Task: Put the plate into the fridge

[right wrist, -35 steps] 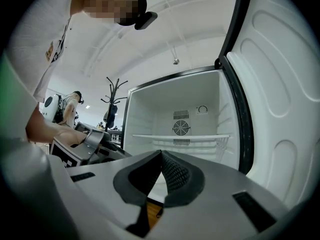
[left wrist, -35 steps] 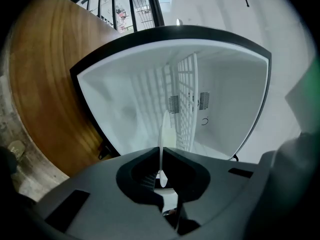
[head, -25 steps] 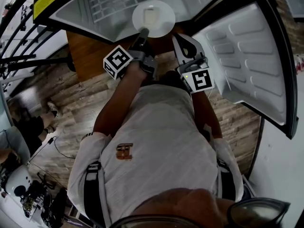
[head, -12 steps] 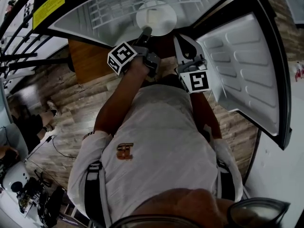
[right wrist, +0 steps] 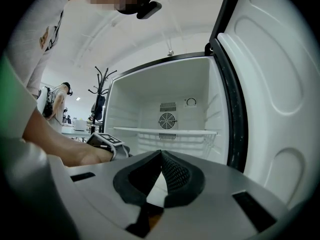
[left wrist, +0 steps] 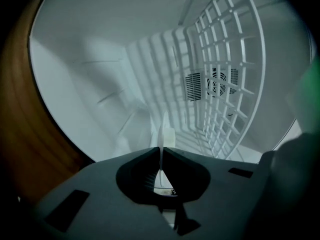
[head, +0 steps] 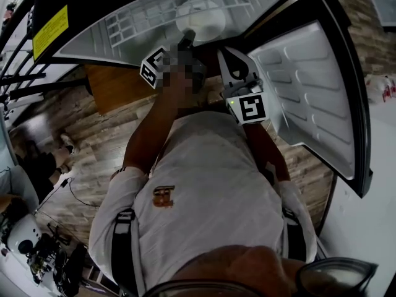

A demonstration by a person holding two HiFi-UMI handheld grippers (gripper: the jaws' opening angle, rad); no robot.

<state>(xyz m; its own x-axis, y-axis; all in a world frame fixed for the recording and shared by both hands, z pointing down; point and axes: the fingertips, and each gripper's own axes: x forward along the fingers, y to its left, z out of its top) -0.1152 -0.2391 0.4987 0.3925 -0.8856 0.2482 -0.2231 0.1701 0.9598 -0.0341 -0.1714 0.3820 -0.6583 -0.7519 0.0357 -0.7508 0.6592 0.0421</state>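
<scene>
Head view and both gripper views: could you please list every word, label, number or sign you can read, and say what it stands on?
No text can be read.
Yellow label on the dark outside of the fridge: print too blurred to read.
Orange logo on the shirt: too small to read.
Square markers: black-and-white patterns, no letters.
Dial on the fridge's back wall: marks too small to read.
</scene>
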